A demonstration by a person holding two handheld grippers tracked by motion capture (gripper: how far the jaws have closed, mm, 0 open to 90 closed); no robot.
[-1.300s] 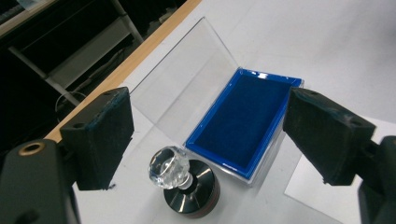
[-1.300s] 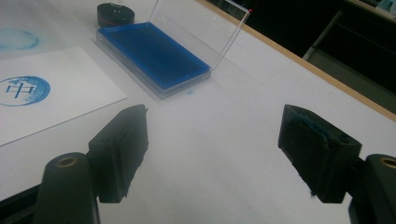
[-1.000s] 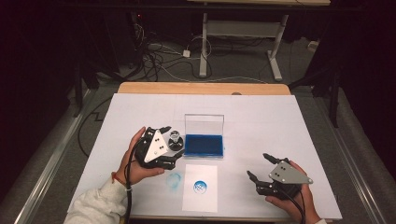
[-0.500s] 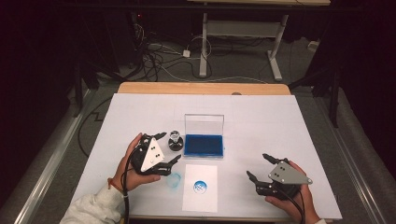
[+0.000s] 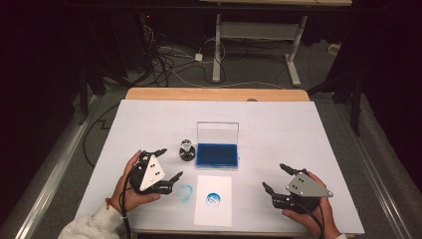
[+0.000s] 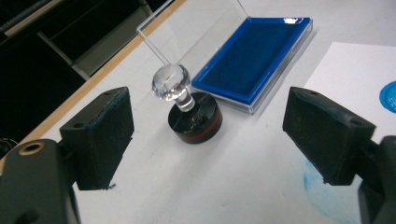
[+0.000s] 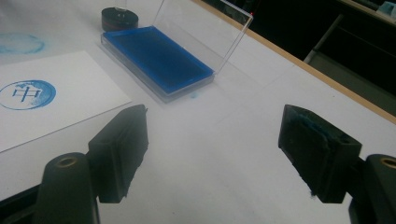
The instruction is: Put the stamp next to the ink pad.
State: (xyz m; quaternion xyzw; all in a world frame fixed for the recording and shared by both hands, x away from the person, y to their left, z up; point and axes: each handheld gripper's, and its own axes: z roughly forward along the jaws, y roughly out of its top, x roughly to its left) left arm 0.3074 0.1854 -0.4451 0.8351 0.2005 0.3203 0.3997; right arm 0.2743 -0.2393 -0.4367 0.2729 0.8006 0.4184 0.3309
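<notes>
A black round stamp (image 5: 186, 149) with a clear knob stands upright on the white table, just left of an open blue ink pad (image 5: 217, 154). In front of the pad lies a white sheet (image 5: 213, 199) with a round blue print (image 5: 213, 199). My left gripper (image 5: 169, 163) hovers near-left of the stamp, open and apart from it. In the left gripper view the stamp (image 6: 191, 112) stands beyond the wide-spread pads (image 6: 100, 135). My right gripper (image 5: 274, 177) rests at the near right, open with nothing between its jaws; in its own view (image 7: 219, 149) it faces the ink pad (image 7: 156, 58).
A blue ink smudge (image 5: 185, 192) marks the table left of the sheet. The pad's clear lid (image 5: 217, 132) stands up at its far side. A wooden strip (image 5: 214, 93) edges the table's far side; cables and desk legs lie on the floor beyond.
My left gripper has drawn back from the stamp toward the near edge and sunk lower; the stamp stays standing by the ink pad. The right gripper has kept still.
</notes>
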